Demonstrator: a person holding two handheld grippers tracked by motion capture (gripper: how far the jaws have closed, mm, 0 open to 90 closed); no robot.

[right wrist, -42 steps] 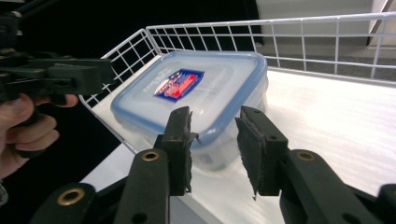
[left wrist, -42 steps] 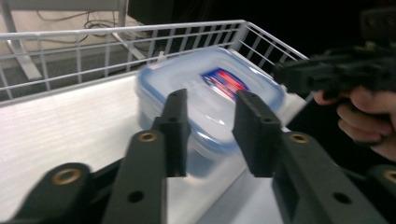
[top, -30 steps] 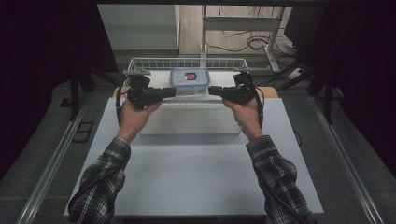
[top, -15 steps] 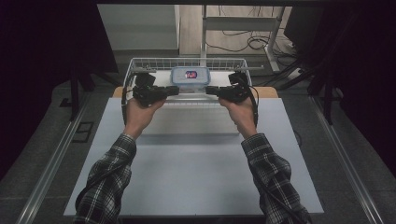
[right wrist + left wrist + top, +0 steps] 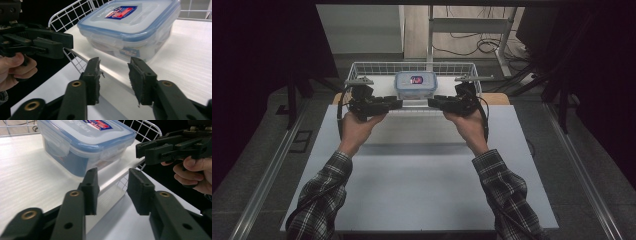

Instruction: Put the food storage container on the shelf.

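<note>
The label (image 5: 416,79) on the box lid (image 5: 415,81) is too small to read; the box's contents (image 5: 117,48) stay blurred.

Container (image 5: 415,85): clear w/ blue-rimmed lid, red/blue label on top; sits in white wire basket (image 5: 362,67) at table's far edge. Both grippers, left (image 5: 397,104) & right (image 5: 433,102), black w/ brass-coloured rivets. Sleeves (image 5: 324,192) dark/white plaid; table (image 5: 422,190) white, floor (image 5: 257,150) grey.
</note>
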